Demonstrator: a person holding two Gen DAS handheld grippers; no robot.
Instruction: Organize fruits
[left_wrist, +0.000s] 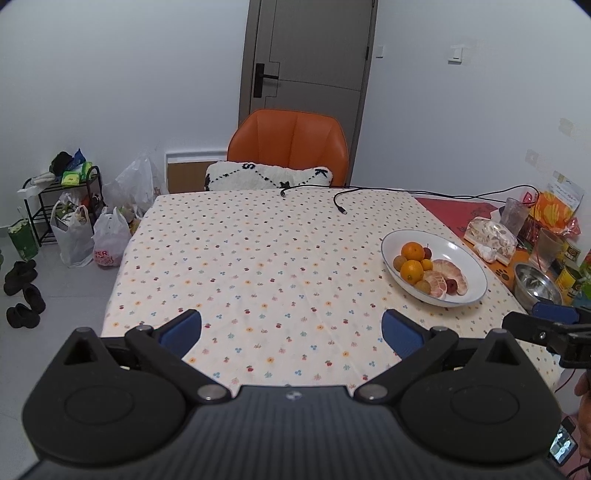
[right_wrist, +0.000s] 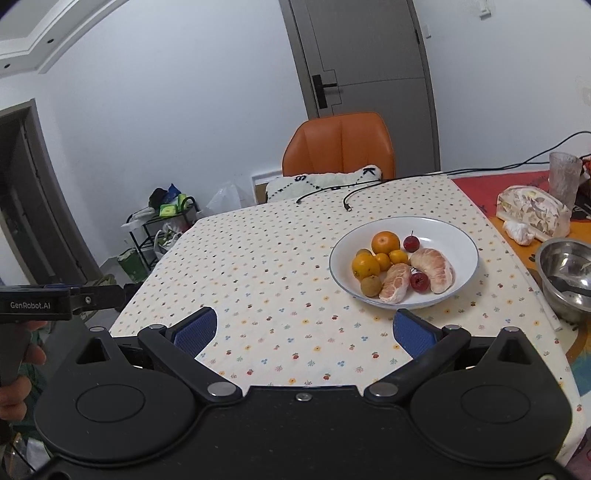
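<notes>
Both your grippers hang over the near edge of the table (left_wrist: 258, 258) with jaws spread wide and nothing between them: the left gripper (left_wrist: 291, 328) faces bare cloth, the right gripper (right_wrist: 304, 328) sits just short of the bowl (right_wrist: 454, 236). All the fruit lies in that white bowl, on the right side of the table: two oranges (right_wrist: 385, 242), a couple of small kumquat-like ones, two peeled pomelo segments (right_wrist: 434, 267), two small red fruits (right_wrist: 411, 243) and two brownish-green ones (right_wrist: 370, 285). The oranges look firm and round, so they will likely roll; close across the widest part, from above. The pomelo segments look soft and probably tear or bruise easily; take one across its thick middle, lightly. The red fruits are small, glossy and likely slippery; pinch the body, not the stem. The bowl looks like ceramic with a smooth rim, so it may slide or chip if you knock it. A steel bowl (right_wrist: 565, 273) stands just to its right.
</notes>
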